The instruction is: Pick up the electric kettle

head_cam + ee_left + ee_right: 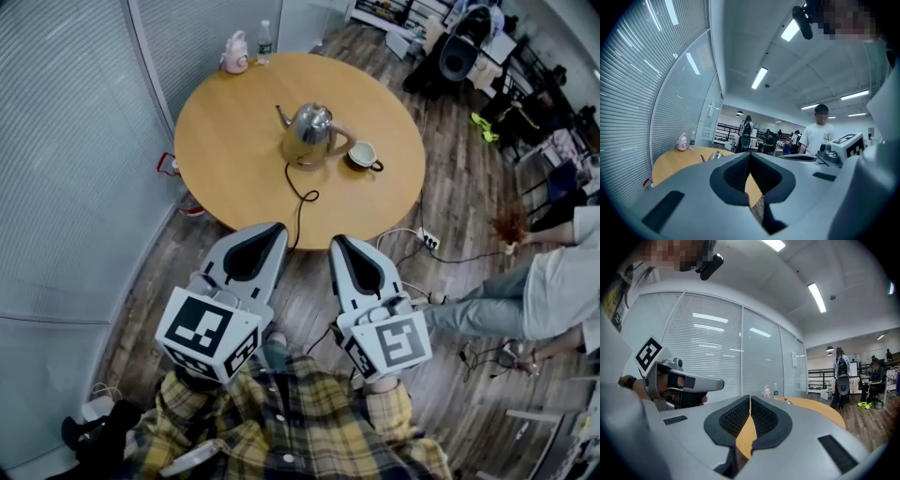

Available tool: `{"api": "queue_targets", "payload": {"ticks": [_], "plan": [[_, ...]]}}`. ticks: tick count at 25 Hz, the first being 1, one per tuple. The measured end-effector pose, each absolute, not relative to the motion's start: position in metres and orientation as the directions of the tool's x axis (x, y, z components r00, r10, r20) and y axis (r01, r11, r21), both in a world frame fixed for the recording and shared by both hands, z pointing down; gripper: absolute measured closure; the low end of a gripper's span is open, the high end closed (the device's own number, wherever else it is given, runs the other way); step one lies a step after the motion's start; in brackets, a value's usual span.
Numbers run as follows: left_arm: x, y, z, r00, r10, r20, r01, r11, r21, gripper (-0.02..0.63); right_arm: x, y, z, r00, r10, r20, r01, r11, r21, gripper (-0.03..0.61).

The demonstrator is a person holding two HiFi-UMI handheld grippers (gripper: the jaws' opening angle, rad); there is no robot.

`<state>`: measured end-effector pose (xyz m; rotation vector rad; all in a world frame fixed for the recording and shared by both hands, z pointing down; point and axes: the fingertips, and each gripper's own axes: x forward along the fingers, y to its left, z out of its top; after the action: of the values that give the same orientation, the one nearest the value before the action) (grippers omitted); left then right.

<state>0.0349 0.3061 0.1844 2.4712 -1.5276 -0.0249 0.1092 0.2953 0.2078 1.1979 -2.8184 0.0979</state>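
Observation:
The electric kettle (309, 131), shiny steel with a thin spout pointing left, stands on a round wooden table (225, 141); its black cord (300, 195) runs off the near edge. In the left gripper view the kettle (715, 155) peeks just over the jaws. My left gripper (274, 231) and right gripper (339, 244) hover side by side short of the table's near edge, both pointing at it. Each is shut, tips touching, with nothing between them. In their own views the left gripper (750, 155) and right gripper (750, 399) show closed jaws.
A cup on a saucer (364, 156) sits right of the kettle. A pink bottle (234, 53) and a water bottle (264, 42) stand at the far edge. A power strip (427, 240) lies on the floor. A person (553, 291) sits at right. Glass wall with blinds (66, 141) at left.

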Motion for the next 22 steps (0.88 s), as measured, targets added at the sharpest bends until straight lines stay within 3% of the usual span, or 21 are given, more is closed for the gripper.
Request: {"api": "queue_targets", "payload": {"ticks": [22], "plan": [[-0.049,0.127,0.191,0.602,-0.789,0.118,-0.793,-0.575,0.201,0.611,0.031,0.122,0.216,-0.554,-0.825,0.114,-0.832,0.551,-0.059,0.543]]}}
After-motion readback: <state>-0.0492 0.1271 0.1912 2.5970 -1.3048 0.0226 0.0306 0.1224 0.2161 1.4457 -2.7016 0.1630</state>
